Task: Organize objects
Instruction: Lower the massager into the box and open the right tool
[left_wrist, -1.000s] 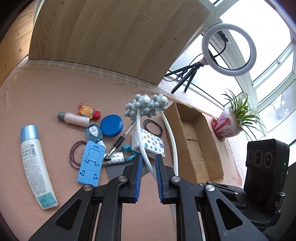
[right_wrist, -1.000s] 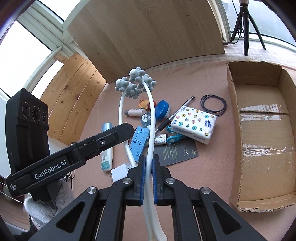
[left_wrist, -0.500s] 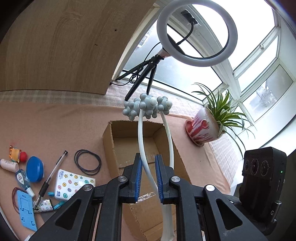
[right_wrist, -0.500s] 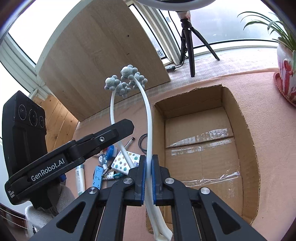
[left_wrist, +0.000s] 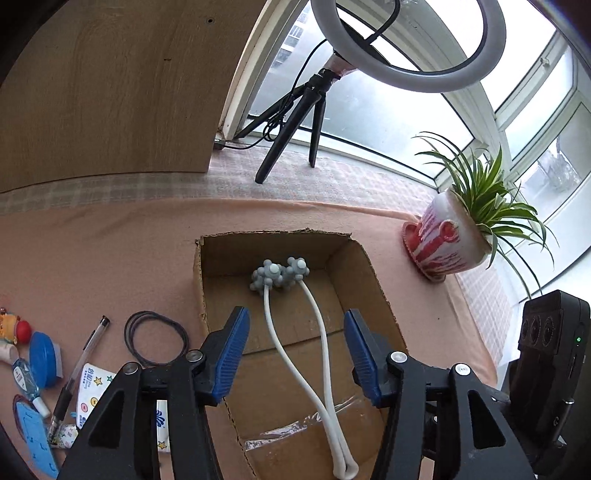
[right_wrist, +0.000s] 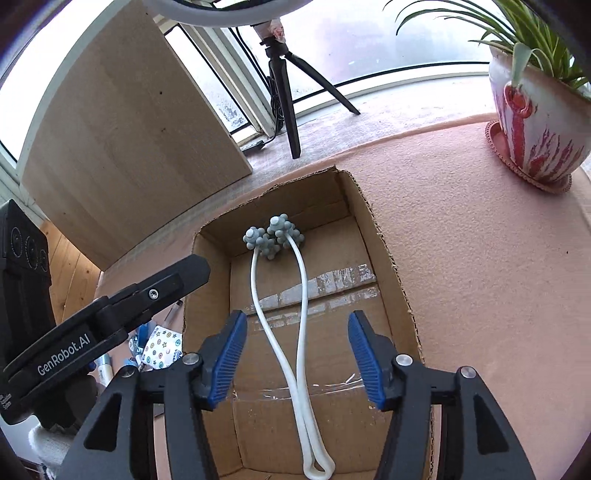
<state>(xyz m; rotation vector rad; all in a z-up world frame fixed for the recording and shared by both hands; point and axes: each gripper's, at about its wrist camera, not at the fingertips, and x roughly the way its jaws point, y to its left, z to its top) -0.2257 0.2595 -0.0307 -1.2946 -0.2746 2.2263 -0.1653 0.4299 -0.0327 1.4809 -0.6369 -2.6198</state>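
While the left claw (left_wrist: 295, 354) hangs with its blue pads spread wide and empty, the white neck massager (left_wrist: 295, 332) lies flat inside the open cardboard box (left_wrist: 373, 280), its grey knobbly heads near the far wall and its looped handle at the near end. Left of the box on the pink tabletop (left_wrist: 92, 258) sit black hair ties (left_wrist: 155, 338), a pen (left_wrist: 79, 373), a blue round tin (left_wrist: 43, 360) and a patterned tissue pack (left_wrist: 90, 387). Seen from the right wrist, the right claw (right_wrist: 295, 358) is likewise spread apart above the massager (right_wrist: 280, 295) in the box (right_wrist: 391, 273), with a potted spider plant (right_wrist: 532, 122) well off to the right.
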